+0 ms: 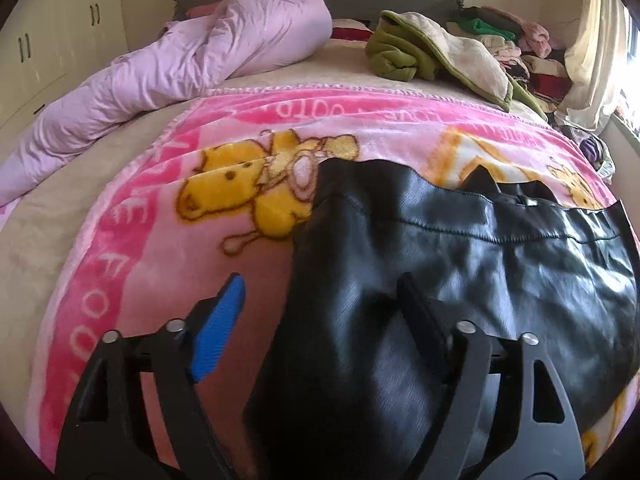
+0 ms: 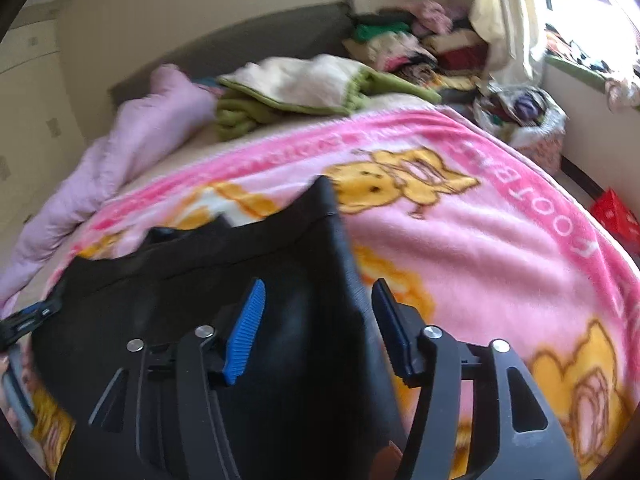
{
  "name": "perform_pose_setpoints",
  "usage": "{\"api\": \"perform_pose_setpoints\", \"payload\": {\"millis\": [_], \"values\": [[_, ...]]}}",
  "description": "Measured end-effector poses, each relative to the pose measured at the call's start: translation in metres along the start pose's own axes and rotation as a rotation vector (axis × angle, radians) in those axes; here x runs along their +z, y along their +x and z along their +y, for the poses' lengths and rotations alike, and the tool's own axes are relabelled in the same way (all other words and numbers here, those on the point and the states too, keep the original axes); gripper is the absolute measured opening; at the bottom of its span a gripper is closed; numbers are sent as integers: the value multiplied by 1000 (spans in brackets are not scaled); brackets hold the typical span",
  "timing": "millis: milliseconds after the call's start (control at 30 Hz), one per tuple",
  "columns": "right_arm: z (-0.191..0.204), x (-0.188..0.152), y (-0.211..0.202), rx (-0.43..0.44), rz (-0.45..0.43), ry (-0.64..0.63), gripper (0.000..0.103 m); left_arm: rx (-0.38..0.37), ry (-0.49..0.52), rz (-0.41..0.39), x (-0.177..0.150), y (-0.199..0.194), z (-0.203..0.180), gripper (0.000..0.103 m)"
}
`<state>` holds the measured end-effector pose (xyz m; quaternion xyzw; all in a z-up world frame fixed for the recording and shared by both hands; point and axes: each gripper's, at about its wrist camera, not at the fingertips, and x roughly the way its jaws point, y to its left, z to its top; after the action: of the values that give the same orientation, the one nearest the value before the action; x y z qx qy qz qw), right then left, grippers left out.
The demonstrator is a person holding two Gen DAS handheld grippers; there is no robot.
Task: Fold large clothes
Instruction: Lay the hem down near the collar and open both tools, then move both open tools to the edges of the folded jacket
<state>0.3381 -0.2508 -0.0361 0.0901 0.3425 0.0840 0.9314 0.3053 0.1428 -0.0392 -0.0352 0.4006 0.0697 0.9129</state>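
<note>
both grippers, left [image 1: 320,316] & right [image 2: 318,320], jaws wide apart, gripping nothing, w/ ribbed blue pads. glossy black leather-like garment [image 1: 460,264] lies mid-frame on fuzzy pink cartoon blanket [image 1: 132,248]. crumpled lilac duvet [image 1: 168,60] upper left.

One black garment [image 1: 460,272], one pink blanket [image 1: 152,248], two tools.

Pink cartoon blanket [image 1: 160,264] on bed w/ lilac duvet [image 1: 180,60], green throw [image 1: 404,56], clothes pile [image 1: 520,52] behind
</note>
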Motion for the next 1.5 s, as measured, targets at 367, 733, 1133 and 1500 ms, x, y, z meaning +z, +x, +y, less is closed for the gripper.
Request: {"api": "perform_pose_setpoints", "payload": {"millis": [367,733,1133,1500], "values": [[33,-49,-3,105,187,-92,55,-61,-96,74,-28,10,34,88],[106,-54,-34,205,96,-243,62,-100,-145,17,-8,-25,48,92],[242,-87,-26,348,105,-542,89,-29,-87,35,7,-17,51,94],[313,-147,17,119,46,-914,96,-84,-72,147,17,19,46,93]]}}
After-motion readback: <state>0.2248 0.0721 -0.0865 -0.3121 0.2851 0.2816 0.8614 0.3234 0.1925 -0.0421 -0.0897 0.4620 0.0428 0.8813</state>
